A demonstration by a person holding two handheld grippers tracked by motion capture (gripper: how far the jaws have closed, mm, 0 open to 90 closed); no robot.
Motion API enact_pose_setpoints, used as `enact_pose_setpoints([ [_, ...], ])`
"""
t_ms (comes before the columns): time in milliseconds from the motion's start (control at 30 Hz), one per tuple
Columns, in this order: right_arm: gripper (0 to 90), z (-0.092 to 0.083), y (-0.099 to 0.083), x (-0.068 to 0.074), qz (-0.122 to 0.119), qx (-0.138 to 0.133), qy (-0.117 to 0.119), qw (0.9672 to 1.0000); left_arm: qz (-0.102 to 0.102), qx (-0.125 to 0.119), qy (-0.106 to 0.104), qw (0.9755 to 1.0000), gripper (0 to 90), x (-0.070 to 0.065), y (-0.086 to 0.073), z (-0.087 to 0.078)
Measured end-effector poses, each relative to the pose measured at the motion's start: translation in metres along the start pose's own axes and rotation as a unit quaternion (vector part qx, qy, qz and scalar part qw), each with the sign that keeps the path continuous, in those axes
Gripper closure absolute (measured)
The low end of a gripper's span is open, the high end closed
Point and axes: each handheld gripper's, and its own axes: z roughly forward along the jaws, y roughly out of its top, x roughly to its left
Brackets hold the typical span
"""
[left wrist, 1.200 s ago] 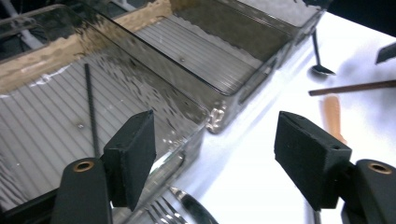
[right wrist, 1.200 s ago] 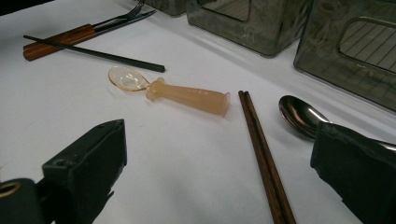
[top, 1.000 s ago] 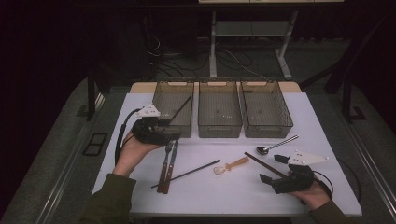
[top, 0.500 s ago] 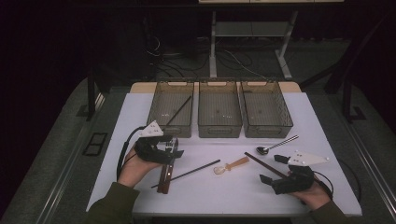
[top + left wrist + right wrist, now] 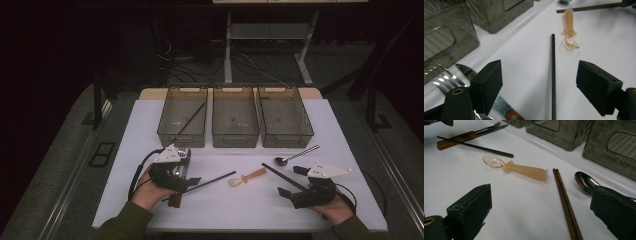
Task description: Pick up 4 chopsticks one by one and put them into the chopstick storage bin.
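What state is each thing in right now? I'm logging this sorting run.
left gripper: open, jaws just opening, astride the black chopstick, not pressing it.
right gripper: open, holding nothing.
left bin: holds one black chopstick.
middle bin: no utensil seen inside.
right bin: no utensil seen inside.
orange spoon: lying flat.
brown chopsticks: lying side by side.
metal spoon: bowl up.

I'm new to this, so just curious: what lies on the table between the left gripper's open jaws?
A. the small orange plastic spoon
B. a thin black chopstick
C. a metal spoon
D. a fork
B: in the left gripper view, the thin black chopstick runs up the table between the two open jaws, touched by neither.
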Motion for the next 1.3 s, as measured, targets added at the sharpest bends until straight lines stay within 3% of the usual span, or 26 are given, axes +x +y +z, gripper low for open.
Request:
enact_pose_setpoints([
  [300,3.9,0.000,0.000,0.000,-0.001,0.001,-0.001,1.0000,0.010,0.016,-0.008,0.9998,22.6,-0.002,-0.006,0.006],
  [533,3.9,0.000,0.000,0.000,-0.001,0.001,-0.001,1.0000,0.025,0.034,-0.023,0.9988,32.6,-0.006,-0.007,0.013],
  [833,3.9,0.000,0.000,0.000,-0.001,0.002,-0.001,1.0000,0.035,0.057,-0.026,0.9974,44.8,-0.009,-0.008,0.018],
  [1167,3.9,0.001,0.000,0.000,-0.002,0.004,-0.001,1.0000,0.059,0.090,-0.030,0.9937,59.1,-0.010,-0.010,0.024],
  [1300,3.9,0.001,0.000,0.001,-0.003,0.003,-0.001,1.0000,0.057,0.093,-0.033,0.9934,64.7,-0.011,-0.011,0.025],
])
